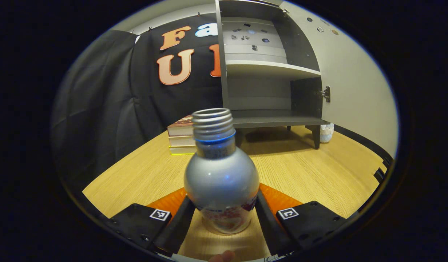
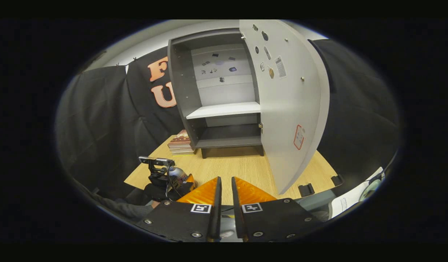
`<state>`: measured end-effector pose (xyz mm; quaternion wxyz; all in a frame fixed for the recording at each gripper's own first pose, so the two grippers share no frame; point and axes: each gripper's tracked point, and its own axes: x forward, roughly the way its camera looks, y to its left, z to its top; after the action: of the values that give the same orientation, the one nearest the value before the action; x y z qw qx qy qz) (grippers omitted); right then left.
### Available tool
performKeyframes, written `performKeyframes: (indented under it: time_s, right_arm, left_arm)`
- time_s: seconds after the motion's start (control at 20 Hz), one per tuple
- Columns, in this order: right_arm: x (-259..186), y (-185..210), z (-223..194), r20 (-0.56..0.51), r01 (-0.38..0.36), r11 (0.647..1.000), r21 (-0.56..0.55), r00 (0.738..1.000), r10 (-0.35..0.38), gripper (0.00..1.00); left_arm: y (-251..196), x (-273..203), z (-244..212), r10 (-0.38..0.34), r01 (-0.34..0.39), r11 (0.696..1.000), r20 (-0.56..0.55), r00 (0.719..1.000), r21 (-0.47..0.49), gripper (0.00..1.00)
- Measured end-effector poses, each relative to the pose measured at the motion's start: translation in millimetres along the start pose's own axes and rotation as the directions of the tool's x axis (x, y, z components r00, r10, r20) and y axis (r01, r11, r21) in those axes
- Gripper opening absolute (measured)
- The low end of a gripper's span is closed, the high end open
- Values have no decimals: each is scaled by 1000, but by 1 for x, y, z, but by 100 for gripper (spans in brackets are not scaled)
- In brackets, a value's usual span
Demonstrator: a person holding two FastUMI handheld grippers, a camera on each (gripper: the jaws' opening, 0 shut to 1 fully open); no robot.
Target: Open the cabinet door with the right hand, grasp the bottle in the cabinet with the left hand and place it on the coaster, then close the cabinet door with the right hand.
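A silver bottle (image 1: 221, 178) with a bare threaded neck stands upright between the fingers of my left gripper (image 1: 224, 205), which is shut on its lower body. Its base is at the wooden tabletop (image 1: 300, 171); I cannot tell whether it touches. The grey cabinet (image 1: 267, 120) stands at the back with its door (image 1: 355, 80) swung wide open and its shelves bare. In the right gripper view, my right gripper (image 2: 224, 189) is shut on nothing, low over the table's near edge, short of the door (image 2: 289, 109). The left gripper with the bottle (image 2: 176, 174) is at its left.
A stack of books (image 1: 180, 138) lies left of the cabinet's foot. A small white object (image 1: 326, 133) sits behind the cabinet's right leg. Black clips (image 2: 306, 189) sit on the table's front right edge. Papers (image 2: 349, 200) lie off to the right.
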<state>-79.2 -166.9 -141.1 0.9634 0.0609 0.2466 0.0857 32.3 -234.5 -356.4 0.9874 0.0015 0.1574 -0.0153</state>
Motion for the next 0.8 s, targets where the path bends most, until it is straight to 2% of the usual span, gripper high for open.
performKeyframes:
  time_s: [0.35,0.8]
  right_arm:
    - [-5,-2,4,17,-3,1000,4,1000,3,16]
    - [-19,2,24,94,-15,1000,27,996,12,16]
  left_arm:
    - [2,-7,15,12,-12,1000,27,1000,28,93]
    - [-1,-42,93,-1,-6,999,160,987,47,94]
